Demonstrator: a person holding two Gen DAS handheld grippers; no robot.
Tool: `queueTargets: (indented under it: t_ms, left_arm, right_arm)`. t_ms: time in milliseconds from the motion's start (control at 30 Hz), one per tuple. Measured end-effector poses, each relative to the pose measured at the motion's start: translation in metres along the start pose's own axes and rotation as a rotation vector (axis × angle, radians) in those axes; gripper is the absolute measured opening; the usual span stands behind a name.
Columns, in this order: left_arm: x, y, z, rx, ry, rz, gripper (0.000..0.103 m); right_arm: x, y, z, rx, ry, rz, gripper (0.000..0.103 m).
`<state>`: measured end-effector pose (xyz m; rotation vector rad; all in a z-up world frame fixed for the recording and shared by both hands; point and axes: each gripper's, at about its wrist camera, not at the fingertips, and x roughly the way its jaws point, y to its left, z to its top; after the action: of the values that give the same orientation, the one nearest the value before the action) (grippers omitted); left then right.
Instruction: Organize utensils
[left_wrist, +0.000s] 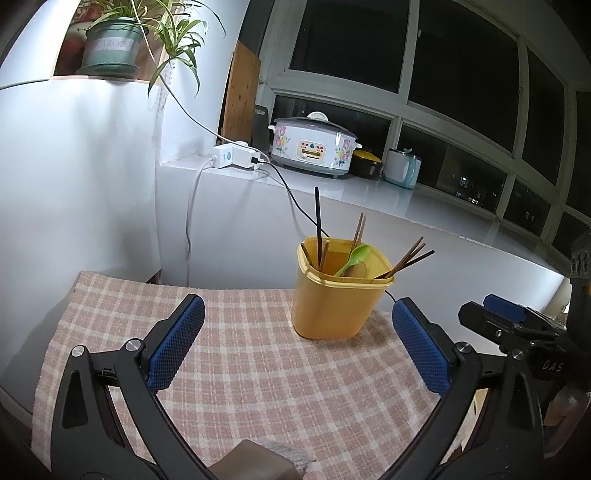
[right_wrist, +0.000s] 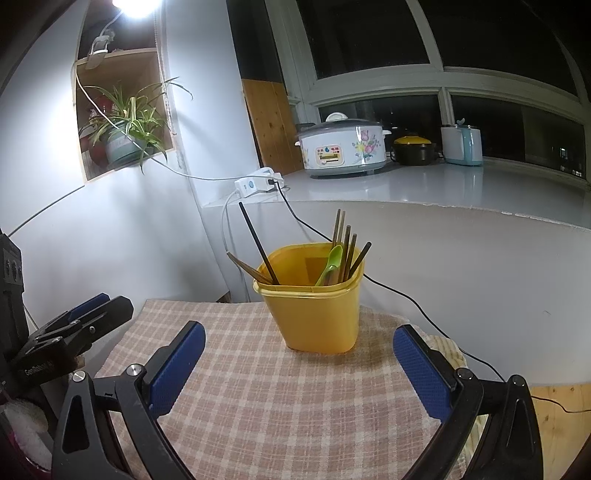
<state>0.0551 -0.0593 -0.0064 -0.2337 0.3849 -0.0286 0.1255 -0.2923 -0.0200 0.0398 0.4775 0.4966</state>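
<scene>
Left wrist view: the left gripper (left_wrist: 298, 338) has its blue fingers (left_wrist: 176, 341) spread wide with nothing between them, hovering over a pink checked cloth (left_wrist: 258, 387) on the bench (left_wrist: 461, 258). Ahead, toward the cloth's far edge, stands a yellow cup (left_wrist: 334, 302), upright. It holds a black chopstick (left_wrist: 318, 225) standing nearly straight up, several brown chopsticks (left_wrist: 408, 258) leaning right, and a green spoon (left_wrist: 352, 258) tilted with its bowl up. The right gripper (left_wrist: 517, 325) shows at the right edge. On the sill behind sit a cooker (left_wrist: 314, 146), a dark pot (left_wrist: 365, 162) and a power strip (left_wrist: 236, 157); a plant (left_wrist: 110, 44) sits on a shelf at upper left.

Right wrist view: the right gripper (right_wrist: 298, 358) is released too, fingers (right_wrist: 423, 373) far apart and bare above the cloth (right_wrist: 277, 406). The cup (right_wrist: 317, 314) stands just beyond them, centred, apart from both pads. Its spoon (right_wrist: 330, 266) leans against the brown chopsticks (right_wrist: 347, 251) at the right side, the black chopstick (right_wrist: 256, 240) slanting left. The left gripper (right_wrist: 85, 317) appears at the left edge.
</scene>
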Motion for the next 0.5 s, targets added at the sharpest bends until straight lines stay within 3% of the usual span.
queueTargets:
  t_ms: [500]
  left_arm:
    - [0.0012, 0.0, 0.0009, 0.007, -0.003, 0.011, 0.103]
  right_arm:
    - [0.0036, 0.0014, -0.0009, 0.013, 0.012, 0.005, 0.103]
